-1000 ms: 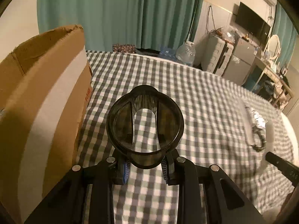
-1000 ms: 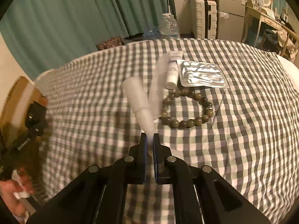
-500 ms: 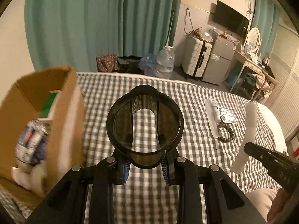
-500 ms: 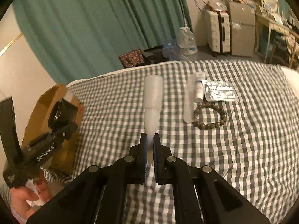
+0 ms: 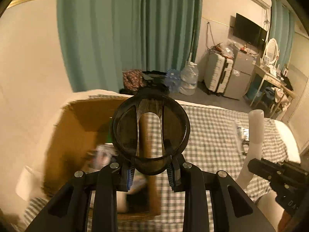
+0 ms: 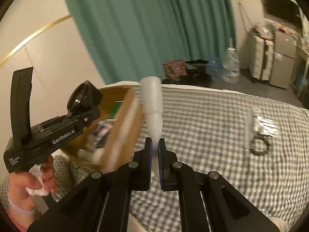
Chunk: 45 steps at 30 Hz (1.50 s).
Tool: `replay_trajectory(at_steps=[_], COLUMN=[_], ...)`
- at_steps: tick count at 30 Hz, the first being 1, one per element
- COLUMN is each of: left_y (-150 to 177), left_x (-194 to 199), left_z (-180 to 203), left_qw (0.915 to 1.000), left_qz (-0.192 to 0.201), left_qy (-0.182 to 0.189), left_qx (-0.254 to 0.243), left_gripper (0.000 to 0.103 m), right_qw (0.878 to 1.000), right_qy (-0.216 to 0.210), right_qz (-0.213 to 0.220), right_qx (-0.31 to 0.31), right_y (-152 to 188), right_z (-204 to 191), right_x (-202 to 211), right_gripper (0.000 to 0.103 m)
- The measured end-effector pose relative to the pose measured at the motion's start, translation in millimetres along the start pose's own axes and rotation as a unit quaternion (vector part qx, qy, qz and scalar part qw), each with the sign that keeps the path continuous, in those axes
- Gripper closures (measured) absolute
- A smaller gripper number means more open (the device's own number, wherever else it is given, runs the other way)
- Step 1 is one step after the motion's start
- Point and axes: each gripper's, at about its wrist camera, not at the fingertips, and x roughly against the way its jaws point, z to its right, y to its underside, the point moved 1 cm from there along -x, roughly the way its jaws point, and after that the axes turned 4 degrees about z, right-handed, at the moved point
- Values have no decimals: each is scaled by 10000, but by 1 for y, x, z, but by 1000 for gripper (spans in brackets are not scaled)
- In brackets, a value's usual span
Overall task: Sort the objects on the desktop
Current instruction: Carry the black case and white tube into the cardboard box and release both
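**Both claws loaded above the open box**

My left gripper [image 5: 150,171] is pinching a round dark glass jar [image 5: 150,135] by its lower rim, and it fills the middle of the left wrist view. Behind and below it, in the lower left of the frame, sits the open cardboard box [image 5: 63,135]. Inside I can make out a green item [image 5: 110,131] against the far wall, some printed packets [image 5: 100,156] (too blurred to read) and something dark near the bottom corner.

My right gripper [image 6: 154,154] has its fingers pressed together on the narrow end of a white frosted tube [image 6: 152,104], which stands upright at the centre of the right wrist view, just right of the box's near wall [image 6: 123,131].

On the checked cloth [image 6: 202,116] at the right edge lie a bead bracelet [image 6: 259,147], a foil blister pack [image 6: 267,127] and a small white tube [image 6: 249,129], close together and well apart from the box.
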Motion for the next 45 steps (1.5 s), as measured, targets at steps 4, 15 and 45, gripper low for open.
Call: replay_trajectory(at_steps=[4,15,45], left_y=[7,50,48], left_x=[2,-32,0], left_z=[-37,-106,-48], left_qw=[9997,9964,9984], left_qz=[-42,-475,-74], left_qy=[-203,-272,188], left_qx=[109,648,537], left_gripper=[75,75,0], right_qw=[9993,9926,9977], right_qy=[-239,-847,511], right_qz=[-73,-719,380], right_qx=[265,488,-230], right_y=[-6,-5,-14], right_z=[-41,-117,-40], right_x=[-16,-103,-34], right_gripper=[97,97,3])
